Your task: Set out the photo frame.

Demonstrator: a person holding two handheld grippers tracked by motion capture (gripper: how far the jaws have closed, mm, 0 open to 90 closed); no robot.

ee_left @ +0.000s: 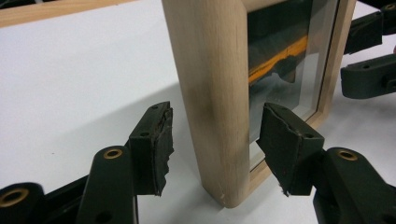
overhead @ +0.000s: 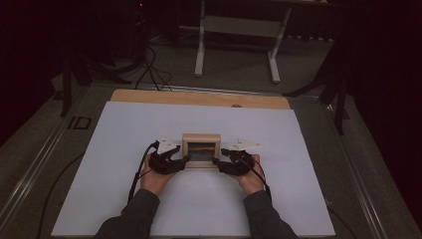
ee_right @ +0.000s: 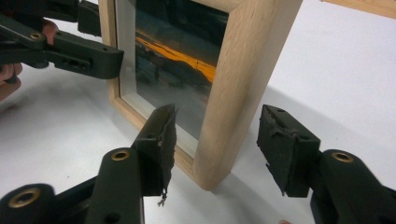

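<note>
Standing upright mid-sheet on the white table cover point(overhead: 124, 149), the wooden picture frame point(overhead: 201, 149) looks already placed. The left gripper point(ee_left: 215, 140) and right gripper point(ee_right: 217, 142) straddle its side posts, jaws wide and clear of the wood; only withdrawing them seems left.

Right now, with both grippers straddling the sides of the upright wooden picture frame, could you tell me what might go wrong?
1. The upright light-wood picture frame stands on its narrow bottom edge with both sets of jaws open around its sides, so a nudge may tip it.
2. The left gripper has one pad before the glass pane; closing there might scratch it.
</note>
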